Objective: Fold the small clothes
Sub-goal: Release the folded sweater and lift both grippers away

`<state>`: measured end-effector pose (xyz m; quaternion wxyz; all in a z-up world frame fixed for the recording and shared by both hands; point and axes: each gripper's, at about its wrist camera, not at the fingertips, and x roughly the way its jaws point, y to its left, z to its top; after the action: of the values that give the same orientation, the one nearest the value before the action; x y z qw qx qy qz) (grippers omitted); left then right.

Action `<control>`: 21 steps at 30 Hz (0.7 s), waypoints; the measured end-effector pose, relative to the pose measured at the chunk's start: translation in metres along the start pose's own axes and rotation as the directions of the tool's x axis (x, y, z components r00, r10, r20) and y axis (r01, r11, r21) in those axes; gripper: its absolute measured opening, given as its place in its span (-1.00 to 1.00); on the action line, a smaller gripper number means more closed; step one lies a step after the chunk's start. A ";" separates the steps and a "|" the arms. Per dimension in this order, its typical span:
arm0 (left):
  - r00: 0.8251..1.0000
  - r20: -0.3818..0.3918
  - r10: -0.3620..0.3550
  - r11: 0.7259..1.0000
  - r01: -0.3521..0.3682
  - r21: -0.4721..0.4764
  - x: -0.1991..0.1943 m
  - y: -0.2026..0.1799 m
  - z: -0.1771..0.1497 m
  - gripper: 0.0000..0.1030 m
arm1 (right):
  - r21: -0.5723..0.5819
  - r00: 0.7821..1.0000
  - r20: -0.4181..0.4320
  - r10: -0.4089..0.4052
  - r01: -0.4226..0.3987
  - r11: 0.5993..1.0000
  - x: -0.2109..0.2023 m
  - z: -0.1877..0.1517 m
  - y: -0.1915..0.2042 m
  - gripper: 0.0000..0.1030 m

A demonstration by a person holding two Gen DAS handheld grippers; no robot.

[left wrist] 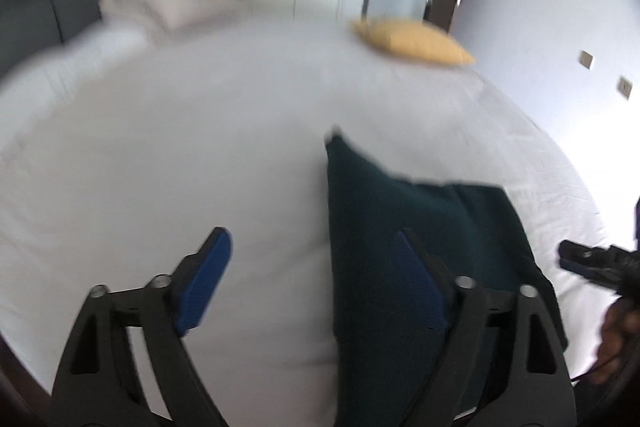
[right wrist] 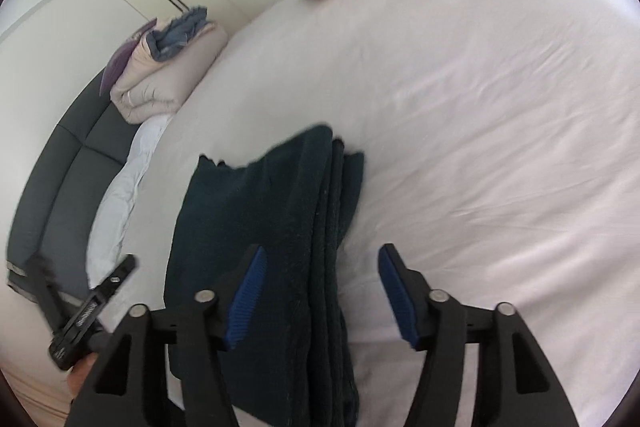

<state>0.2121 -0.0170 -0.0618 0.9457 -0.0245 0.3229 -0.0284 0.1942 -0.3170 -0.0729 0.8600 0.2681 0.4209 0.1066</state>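
No text, label, brand, number or sign can be read in either wrist view. The left wrist view is blurred by motion, and nothing ahead of either gripper bears lettering clear enough to make out.

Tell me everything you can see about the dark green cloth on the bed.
The dark green cloth looks thick and soft, like knit or fleece. It is folded into several layers, with stacked edges showing on its right side. It lies flat on the white bed sheet. Neither pair of tongs presses on it.
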 end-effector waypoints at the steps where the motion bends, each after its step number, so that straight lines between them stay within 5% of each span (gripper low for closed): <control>1: 0.999 0.048 0.023 1.000 -0.024 0.018 -0.013 -0.005 0.000 1.00 | -0.023 0.999 0.026 -0.020 0.020 1.000 -0.010 -0.002 0.005 0.31; 4: 0.978 0.201 0.051 0.995 -0.067 0.073 -0.053 -0.026 0.001 1.00 | -0.085 0.994 0.088 -0.070 0.078 0.993 -0.036 -0.011 0.020 0.41; 7: 0.964 0.254 0.078 0.988 -0.108 0.106 -0.087 -0.033 0.003 1.00 | -0.124 0.980 0.163 -0.113 0.134 0.983 -0.063 -0.018 0.034 0.51; 10: 0.941 0.328 0.081 0.988 -0.120 0.100 -0.125 -0.038 0.003 1.00 | -0.155 0.951 0.272 -0.148 0.195 0.968 -0.092 -0.027 0.048 0.77; 12: 0.928 0.367 0.062 0.992 -0.097 0.078 -0.162 -0.037 0.002 1.00 | -0.180 0.913 0.374 -0.163 0.244 0.953 -0.115 -0.035 0.062 1.00; 14: 0.930 0.365 0.035 0.996 -0.064 0.069 -0.179 -0.038 0.005 1.00 | -0.221 0.875 0.461 -0.145 0.272 0.937 -0.137 -0.043 0.077 1.00; 21: 0.949 0.315 0.031 0.997 -0.052 0.057 -0.215 -0.038 0.004 1.00 | -0.351 0.828 0.559 -0.047 0.287 0.891 -0.184 -0.060 0.120 1.00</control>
<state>0.0438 -0.0398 0.0748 0.9856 0.0085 0.1680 -0.0146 0.0377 -0.2697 0.0857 0.9859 0.0567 0.1530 0.0380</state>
